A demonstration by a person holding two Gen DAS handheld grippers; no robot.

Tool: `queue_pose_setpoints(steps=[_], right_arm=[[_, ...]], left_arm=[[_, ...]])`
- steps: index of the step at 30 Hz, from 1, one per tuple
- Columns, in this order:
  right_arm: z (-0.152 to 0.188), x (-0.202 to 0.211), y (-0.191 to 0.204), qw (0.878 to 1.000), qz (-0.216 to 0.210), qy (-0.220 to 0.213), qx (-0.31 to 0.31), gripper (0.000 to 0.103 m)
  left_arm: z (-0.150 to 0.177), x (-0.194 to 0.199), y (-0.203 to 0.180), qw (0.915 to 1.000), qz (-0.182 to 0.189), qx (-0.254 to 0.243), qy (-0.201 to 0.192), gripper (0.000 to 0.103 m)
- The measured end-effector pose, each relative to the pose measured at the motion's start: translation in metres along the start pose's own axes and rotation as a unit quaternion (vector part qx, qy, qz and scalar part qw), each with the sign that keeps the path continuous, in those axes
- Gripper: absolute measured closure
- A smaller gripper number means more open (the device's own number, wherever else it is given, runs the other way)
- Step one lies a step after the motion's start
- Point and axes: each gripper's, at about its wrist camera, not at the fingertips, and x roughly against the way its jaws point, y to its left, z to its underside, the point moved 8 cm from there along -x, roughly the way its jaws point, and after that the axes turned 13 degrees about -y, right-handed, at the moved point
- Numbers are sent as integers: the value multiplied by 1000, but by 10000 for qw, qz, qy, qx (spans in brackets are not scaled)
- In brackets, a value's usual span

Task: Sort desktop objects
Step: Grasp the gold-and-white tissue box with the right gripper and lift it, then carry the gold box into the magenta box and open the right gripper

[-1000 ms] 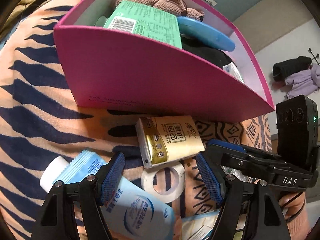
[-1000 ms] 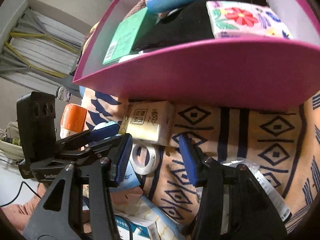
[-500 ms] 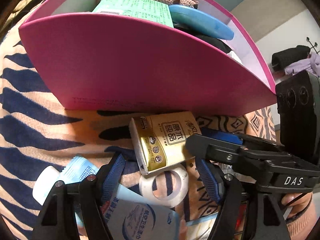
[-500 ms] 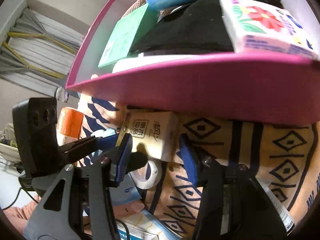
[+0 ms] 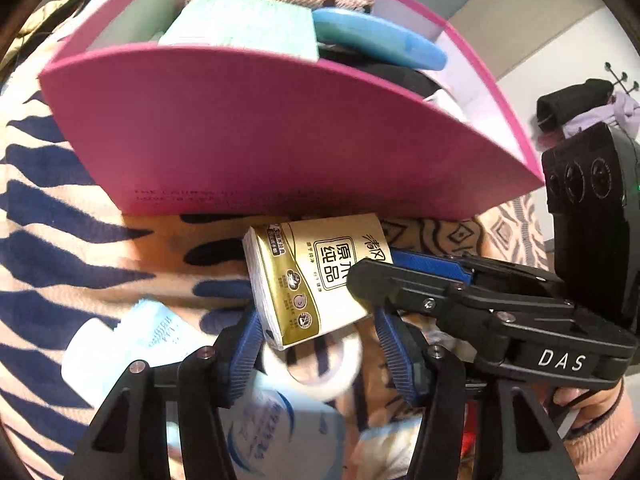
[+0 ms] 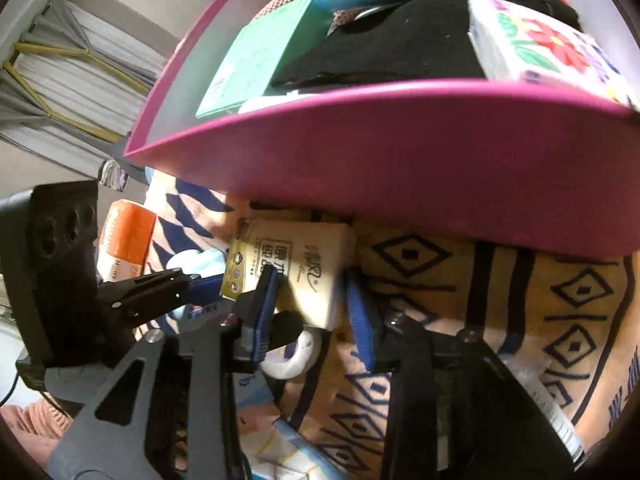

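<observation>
A gold tissue pack [image 5: 312,276] lies tilted on the patterned cloth just in front of the pink box [image 5: 280,152]. My right gripper [image 6: 314,312] is shut on the tissue pack [image 6: 304,268] across its thickness. In the left wrist view the right gripper [image 5: 376,268] comes in from the right, one finger over the pack's printed face and the blue one behind its right edge. My left gripper [image 5: 320,352] stands open, its pads either side of the pack's near end. The left gripper's fingers [image 6: 200,286] reach the pack's gold end.
The pink box holds a green carton [image 6: 256,64], a blue case [image 5: 380,40], a plush toy, black cloth and a floral tissue pack [image 6: 552,48]. A white tape roll [image 5: 340,376], a blue-white pouch [image 5: 280,440] and an orange bottle [image 6: 128,236] lie close by. A hand [image 5: 600,440] holds the right gripper.
Both grippers have moved in on the gold pack. The right jaws have narrowed onto it. The left pads have also drawn closer together around its near end.
</observation>
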Motion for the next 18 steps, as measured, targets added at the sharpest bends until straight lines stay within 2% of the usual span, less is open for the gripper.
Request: queue_pose_setpoints(steps=[8,15,18], right_arm=[[-6,51,11,9983,-377,-414,-134,69],[-34,112,18,9939,-462,-1003,-58,69],[-52,123,19,9916,-410,-1226,31,69]], left_arm=[[-11,41,-42,9985,272,-352,-312,46],[-53,55,-77,9946,463,-769,-528,46],[-77,57,-82,9926,471,-942,-603,46]])
